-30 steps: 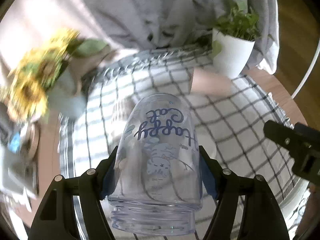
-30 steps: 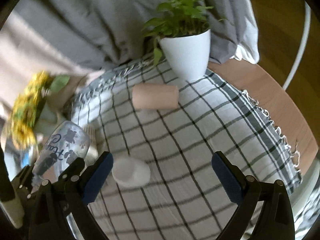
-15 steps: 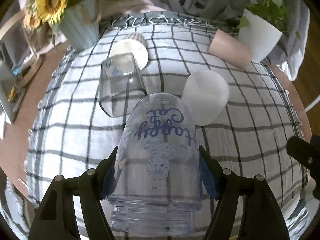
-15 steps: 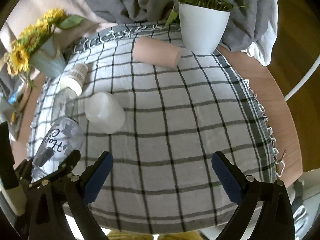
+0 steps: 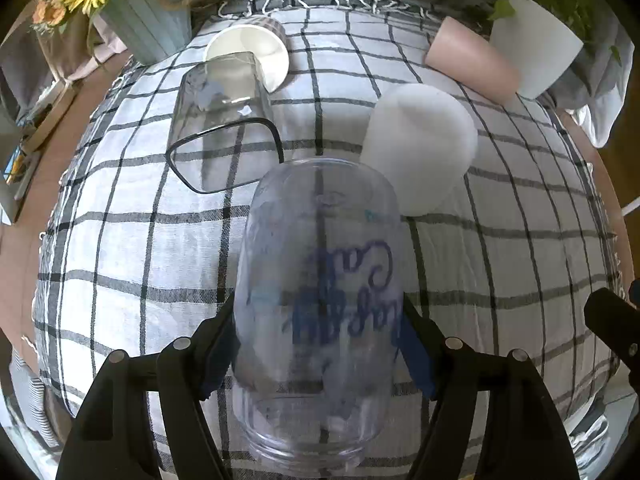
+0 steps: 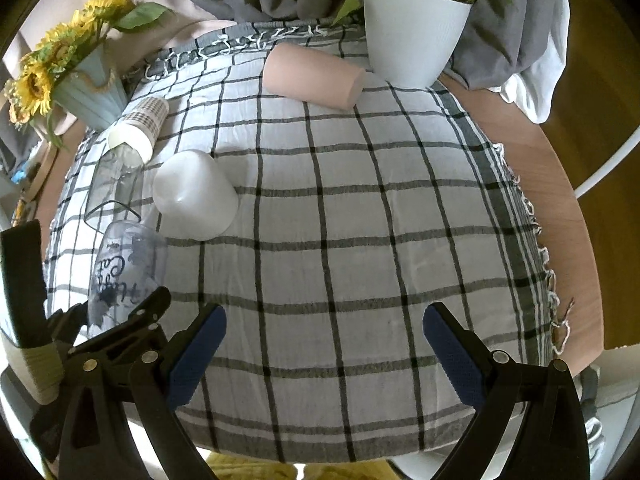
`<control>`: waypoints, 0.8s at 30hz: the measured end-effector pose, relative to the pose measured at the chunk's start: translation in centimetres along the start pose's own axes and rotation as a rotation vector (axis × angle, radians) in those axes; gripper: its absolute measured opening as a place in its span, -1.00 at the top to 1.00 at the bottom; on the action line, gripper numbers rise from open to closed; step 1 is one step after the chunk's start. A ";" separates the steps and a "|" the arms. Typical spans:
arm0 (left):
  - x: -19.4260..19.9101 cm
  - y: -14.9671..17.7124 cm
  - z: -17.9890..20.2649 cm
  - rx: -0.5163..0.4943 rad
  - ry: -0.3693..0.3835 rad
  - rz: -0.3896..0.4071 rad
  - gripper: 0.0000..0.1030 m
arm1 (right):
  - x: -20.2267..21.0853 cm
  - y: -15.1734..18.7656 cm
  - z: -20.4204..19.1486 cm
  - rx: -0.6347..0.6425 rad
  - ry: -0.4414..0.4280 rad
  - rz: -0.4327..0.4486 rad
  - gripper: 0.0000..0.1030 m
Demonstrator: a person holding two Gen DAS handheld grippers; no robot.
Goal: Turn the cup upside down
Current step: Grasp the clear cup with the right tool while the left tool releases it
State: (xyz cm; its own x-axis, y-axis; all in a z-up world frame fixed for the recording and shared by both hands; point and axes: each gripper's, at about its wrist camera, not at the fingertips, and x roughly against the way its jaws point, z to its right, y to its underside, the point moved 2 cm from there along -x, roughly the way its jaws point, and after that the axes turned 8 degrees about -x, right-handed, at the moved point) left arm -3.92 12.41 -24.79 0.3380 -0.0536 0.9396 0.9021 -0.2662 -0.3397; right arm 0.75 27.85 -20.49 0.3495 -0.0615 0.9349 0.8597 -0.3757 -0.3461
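Left gripper (image 5: 316,344) is closed across the body of the clear printed cup (image 5: 318,300), blue pads pressed to opposite sides of the wall, gripping it below mid-height toward the threaded mouth. The cup's long axis runs straight out along the fingers: mouth end nearest the wrist camera, closed base pointing away toward the middle of the checked cloth (image 6: 360,240). From the right wrist view the cup (image 6: 120,272) sits over the cloth's left edge, tilted, base uppermost; whether its mouth touches the cloth I cannot tell. Right gripper (image 6: 324,344) is spread wide with nothing between its pads, over the near edge of the cloth, well apart from the cup; the left hand is the only one engaged. Judgement: the cup looks partly to mostly inverted, and the remaining move turns on bringing that long axis vertical, mouth down, over the bare cloth beneath it. Neighbours to clear: the white cup (image 5: 420,148) just beyond the base on the right, and the clear glass (image 5: 224,120) lying on its side beyond on the left.
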 end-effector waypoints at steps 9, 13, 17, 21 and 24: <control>3.8 -0.7 -0.7 -0.016 0.028 0.052 -0.73 | 2.1 -0.6 -0.8 -0.011 -0.041 0.017 -0.94; 7.2 -0.6 -2.7 0.012 -0.016 0.121 -0.88 | 4.8 -1.2 -2.3 -0.001 -0.107 0.075 -0.94; 10.0 -0.7 -5.9 0.051 -0.096 0.180 -0.95 | 5.5 -1.5 -4.7 0.022 -0.169 0.080 -0.94; 10.8 -0.5 -8.3 0.059 -0.160 0.193 -0.95 | 4.7 -1.3 -7.4 0.043 -0.210 0.053 -0.94; 10.4 -0.2 -10.0 0.079 -0.160 0.174 -0.96 | 3.0 -1.2 -9.4 0.050 -0.252 -0.012 -0.94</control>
State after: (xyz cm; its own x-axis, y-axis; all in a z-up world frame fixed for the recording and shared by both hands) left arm -3.32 2.24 -14.56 0.5229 0.0623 0.8501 0.8424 -0.1899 -0.5043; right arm -2.73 19.42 -16.54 0.4152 0.1771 0.8923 0.8795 -0.3287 -0.3440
